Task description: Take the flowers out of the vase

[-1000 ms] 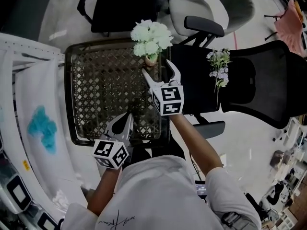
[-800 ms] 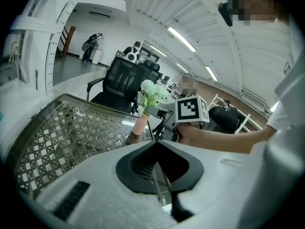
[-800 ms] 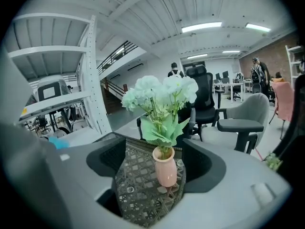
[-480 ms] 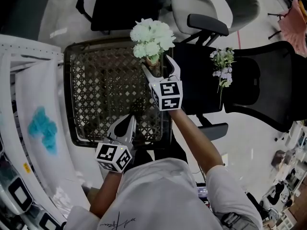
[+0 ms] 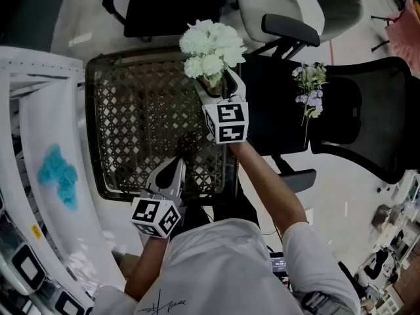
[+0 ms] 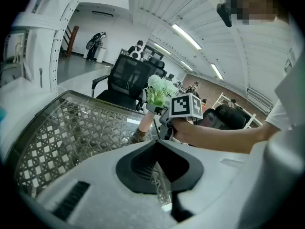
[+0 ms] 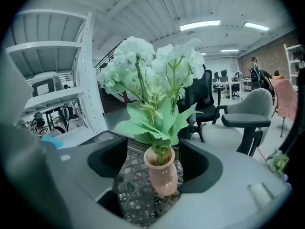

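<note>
The right tongs (image 7: 157,170) are sitting wide open with the vase (image 7: 162,176) standing between the two jaws. There's a bit of gap showing on each side, so nothing is getting gripped. In the head view that's upper middle of the frame. The flowers (image 5: 211,42) are poking up out of the vase at the right-hand edge of the table (image 5: 131,130), just beside a black chair (image 5: 275,110). The left tongs (image 5: 176,165) are hanging by the table's lower edge, tips pinched together on nothing, well apart from the vase. My take is that the right jaws are lining up on the vase body rather than the stems (image 7: 143,87), so I'm guessing it's going for a steadying hold while the left comes over to pull. If so, I'd be closing gently near the vase's top. It looks small and top-heavy under that big head of blooms, and it's standing close to the edge. The left needs opening first. Then I'd be grabbing the stems low, around the leaves (image 7: 152,124), not the blossoms, and lifting straight up so the vase isn't getting dragged along.
</note>
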The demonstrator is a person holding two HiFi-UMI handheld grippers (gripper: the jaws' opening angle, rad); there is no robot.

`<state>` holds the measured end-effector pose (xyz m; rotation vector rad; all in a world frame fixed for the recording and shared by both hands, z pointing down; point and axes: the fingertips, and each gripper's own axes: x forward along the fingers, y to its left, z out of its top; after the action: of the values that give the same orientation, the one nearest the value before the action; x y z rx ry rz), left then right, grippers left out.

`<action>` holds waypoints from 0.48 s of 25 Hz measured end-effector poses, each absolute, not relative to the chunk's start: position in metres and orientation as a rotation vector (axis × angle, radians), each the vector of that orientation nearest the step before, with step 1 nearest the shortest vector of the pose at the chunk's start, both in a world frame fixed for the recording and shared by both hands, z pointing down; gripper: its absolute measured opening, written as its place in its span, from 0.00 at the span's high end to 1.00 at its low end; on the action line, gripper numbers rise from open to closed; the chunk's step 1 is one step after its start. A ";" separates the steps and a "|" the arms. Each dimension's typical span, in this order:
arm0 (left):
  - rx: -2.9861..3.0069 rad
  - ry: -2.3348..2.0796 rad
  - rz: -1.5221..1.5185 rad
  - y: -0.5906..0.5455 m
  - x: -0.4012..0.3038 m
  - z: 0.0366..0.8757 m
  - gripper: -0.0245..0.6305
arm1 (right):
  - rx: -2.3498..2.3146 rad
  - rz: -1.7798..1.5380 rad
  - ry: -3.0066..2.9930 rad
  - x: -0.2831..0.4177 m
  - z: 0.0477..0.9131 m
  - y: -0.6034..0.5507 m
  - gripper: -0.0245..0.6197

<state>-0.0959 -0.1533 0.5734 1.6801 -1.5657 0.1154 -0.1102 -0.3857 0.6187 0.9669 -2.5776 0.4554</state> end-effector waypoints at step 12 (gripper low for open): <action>1.635 -1.602 0.109 -0.153 -0.113 0.583 0.96 | 0.966 0.424 -2.598 -0.119 0.625 -0.398 0.52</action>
<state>-0.1130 -0.1532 0.5828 1.6349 -1.6023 0.1091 -0.1190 -0.3981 0.6247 0.9660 -2.5977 0.4237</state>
